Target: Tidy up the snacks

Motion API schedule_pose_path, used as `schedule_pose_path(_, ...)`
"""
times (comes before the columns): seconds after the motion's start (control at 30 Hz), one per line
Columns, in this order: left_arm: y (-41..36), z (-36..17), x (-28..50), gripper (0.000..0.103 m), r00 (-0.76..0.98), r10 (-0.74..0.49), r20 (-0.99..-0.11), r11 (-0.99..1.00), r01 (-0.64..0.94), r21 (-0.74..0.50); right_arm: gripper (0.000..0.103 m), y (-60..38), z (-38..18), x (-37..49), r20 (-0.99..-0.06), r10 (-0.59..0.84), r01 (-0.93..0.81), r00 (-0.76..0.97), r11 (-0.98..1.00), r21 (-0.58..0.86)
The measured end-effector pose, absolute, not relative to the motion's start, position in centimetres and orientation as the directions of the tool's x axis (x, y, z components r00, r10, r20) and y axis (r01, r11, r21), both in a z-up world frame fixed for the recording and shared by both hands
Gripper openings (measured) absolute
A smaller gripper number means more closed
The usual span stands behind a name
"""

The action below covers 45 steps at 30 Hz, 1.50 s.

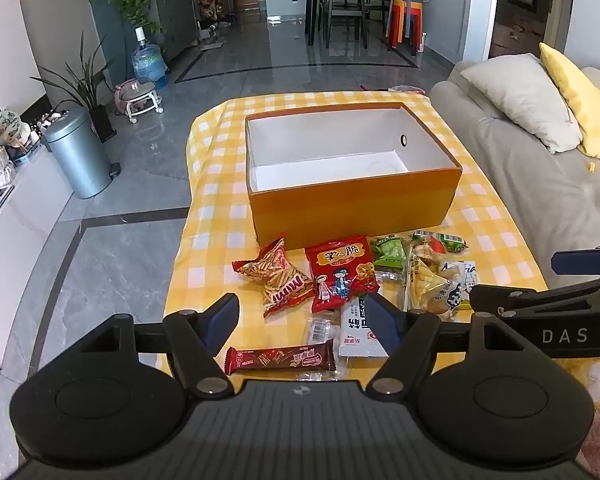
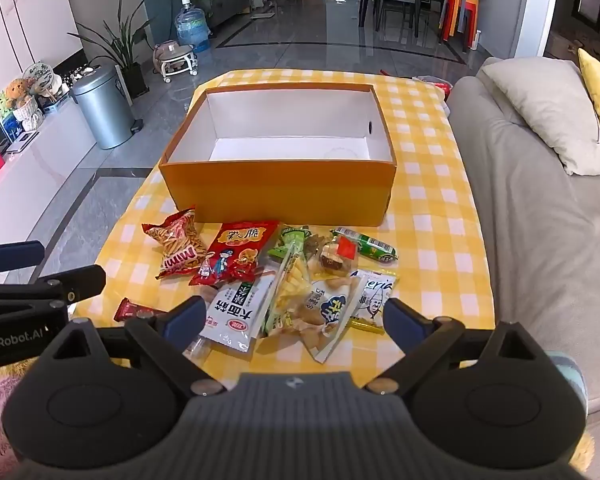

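An open orange box (image 1: 352, 208) (image 2: 276, 190) with a white empty inside stands on the yellow checked table. Several snack packs lie in front of it: a Mimi stick bag (image 1: 278, 274) (image 2: 178, 246), a red cartoon bag (image 1: 340, 272) (image 2: 234, 256), a brown chocolate bar (image 1: 280, 360) (image 2: 134, 309), a white noodle pack (image 2: 236, 312), a green pack (image 1: 390, 254) and a green sausage (image 2: 374, 245). My left gripper (image 1: 302, 322) is open above the near packs. My right gripper (image 2: 296, 316) is open above the white packs; it also shows in the left wrist view (image 1: 516, 276).
A grey sofa (image 2: 540, 240) with beige and yellow cushions runs along the table's right side. A metal bin (image 2: 102, 114), plants and a water jug stand on the floor to the left. A dining table with chairs is far behind.
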<state>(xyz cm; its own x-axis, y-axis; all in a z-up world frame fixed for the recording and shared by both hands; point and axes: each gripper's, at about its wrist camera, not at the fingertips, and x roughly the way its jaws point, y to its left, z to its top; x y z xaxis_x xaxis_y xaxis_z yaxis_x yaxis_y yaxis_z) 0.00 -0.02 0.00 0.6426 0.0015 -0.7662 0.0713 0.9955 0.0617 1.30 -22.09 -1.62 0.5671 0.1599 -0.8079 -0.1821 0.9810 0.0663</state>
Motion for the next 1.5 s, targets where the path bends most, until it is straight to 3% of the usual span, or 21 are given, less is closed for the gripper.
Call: schedule_pose_path(1.5,0.2,-0.1,0.2,0.084,0.641,-0.026,-0.767,0.997,0.069,0.024,0.092,-22.1,-1.9,1.7,-0.818,0.153,-0.168,0.555,0.983,0.07)
